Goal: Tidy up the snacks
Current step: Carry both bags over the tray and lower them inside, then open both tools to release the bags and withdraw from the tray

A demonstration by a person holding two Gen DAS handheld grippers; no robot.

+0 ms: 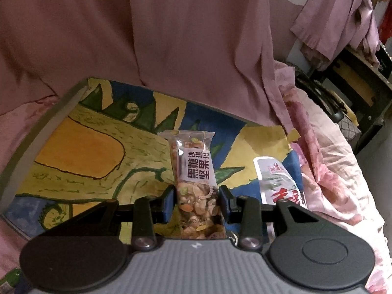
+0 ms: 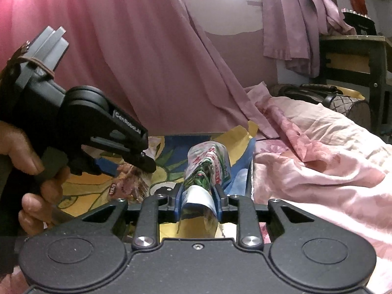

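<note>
My left gripper (image 1: 197,202) is shut on a clear-wrapped nut bar (image 1: 193,166) with a white label, holding it over the colourful painted tray (image 1: 80,152). In the right wrist view the left gripper (image 2: 144,164) shows at the left, gripped by a hand, with the nut bar (image 2: 129,183) under its tips. My right gripper (image 2: 198,202) is shut on a white, green and red snack packet (image 2: 208,169), crumpled between the blue pads, near the tray's right end. That packet also shows in the left wrist view (image 1: 279,178).
The tray (image 2: 169,144) lies on a bed with a pink floral quilt (image 2: 318,161). Mauve curtains (image 1: 171,36) hang behind it. A dark bag (image 2: 325,98) and a wooden shelf unit (image 2: 355,58) stand at the far right.
</note>
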